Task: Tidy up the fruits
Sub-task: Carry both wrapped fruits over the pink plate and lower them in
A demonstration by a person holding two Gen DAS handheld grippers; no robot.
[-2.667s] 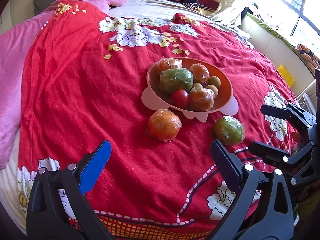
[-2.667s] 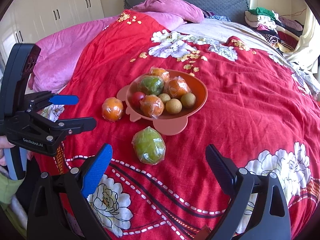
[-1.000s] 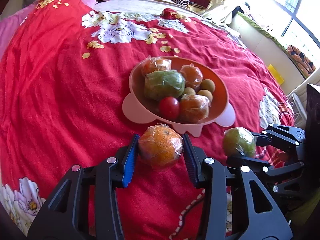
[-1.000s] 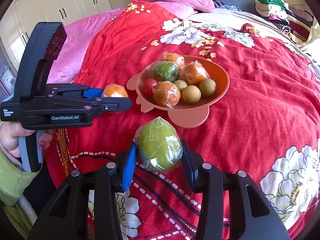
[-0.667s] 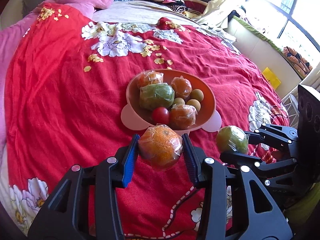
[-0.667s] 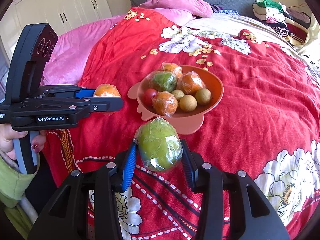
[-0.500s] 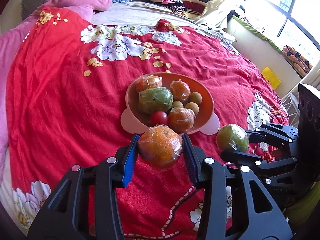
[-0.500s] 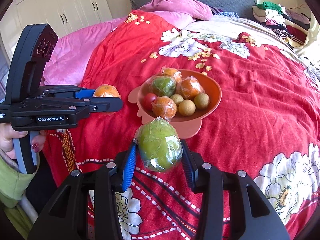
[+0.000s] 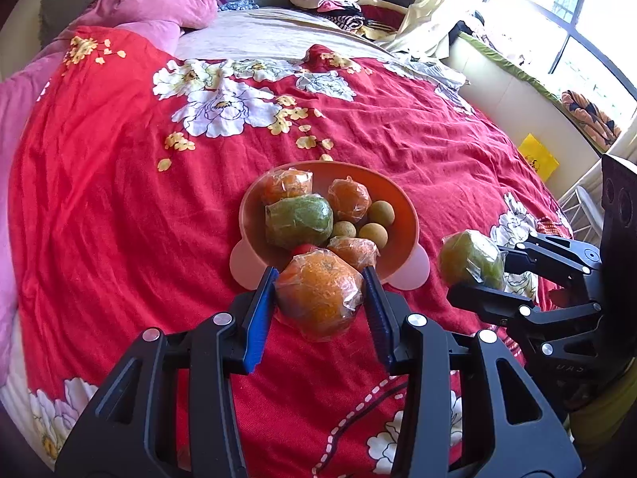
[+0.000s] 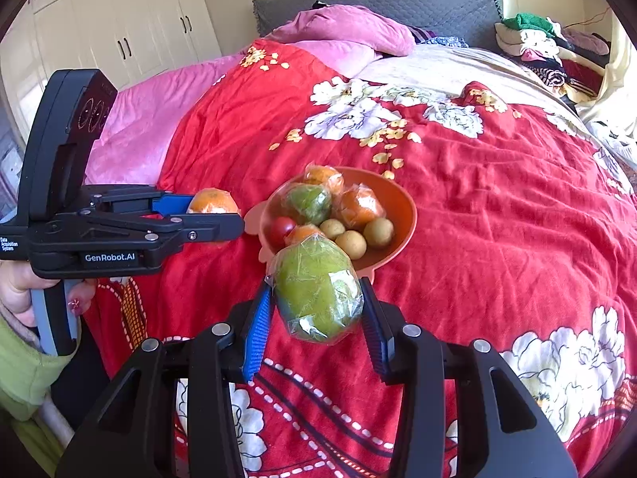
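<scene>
Left hand-held gripper (image 9: 320, 298) pinching a wrapped orange (image 9: 319, 294), held above the red bedspread (image 9: 119, 219) just in front of the orange bowl (image 9: 406, 215). Right hand-held gripper (image 10: 316, 312) clamped on a wrapped green fruit (image 10: 317, 287) (also plastic-wrapped), likewise off the bed, near the bowl's front rim. Bowl sits on the bed holding wrapped oranges, a green fruit, a red tomato (image 10: 281, 228) and small brown fruits.
</scene>
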